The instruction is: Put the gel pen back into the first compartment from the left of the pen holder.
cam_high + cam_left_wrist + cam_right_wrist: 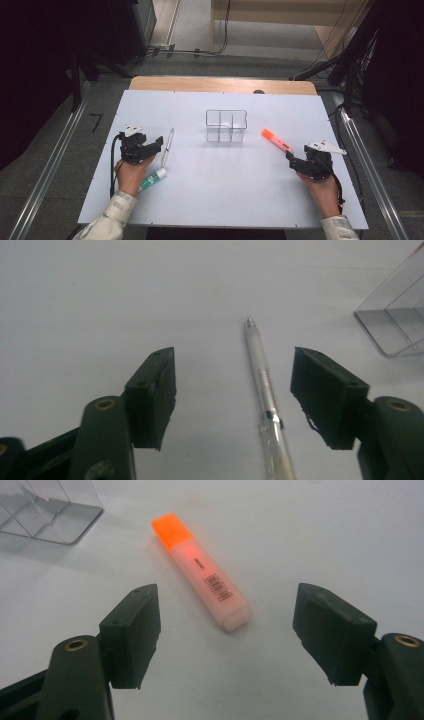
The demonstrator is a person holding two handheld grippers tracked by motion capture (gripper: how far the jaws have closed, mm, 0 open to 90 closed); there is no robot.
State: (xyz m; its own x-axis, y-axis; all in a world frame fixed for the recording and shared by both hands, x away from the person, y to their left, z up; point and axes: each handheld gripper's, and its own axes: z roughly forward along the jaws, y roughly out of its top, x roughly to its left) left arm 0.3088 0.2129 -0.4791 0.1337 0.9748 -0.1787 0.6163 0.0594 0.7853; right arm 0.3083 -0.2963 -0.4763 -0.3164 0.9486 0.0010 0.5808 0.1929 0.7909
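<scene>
Clear-barrelled pen (263, 400) lying flat on the white table (210, 185), between the spread jaws of the left gripper (235, 390) but not yet touched. Reaching step, probably toward the clear organizer (226, 126). Next: centre on the barrel, pinch, lift. Orange highlighter (200, 570) just ahead of the right gripper (227, 630), spread wide, apart from it. Glue stick (152, 180) beside the left hand.

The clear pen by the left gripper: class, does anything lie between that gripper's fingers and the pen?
Nothing visible does. The pen lies flat on the white table in the gap of the left gripper, whose fingers stand apart on either side without touching it.
</scene>
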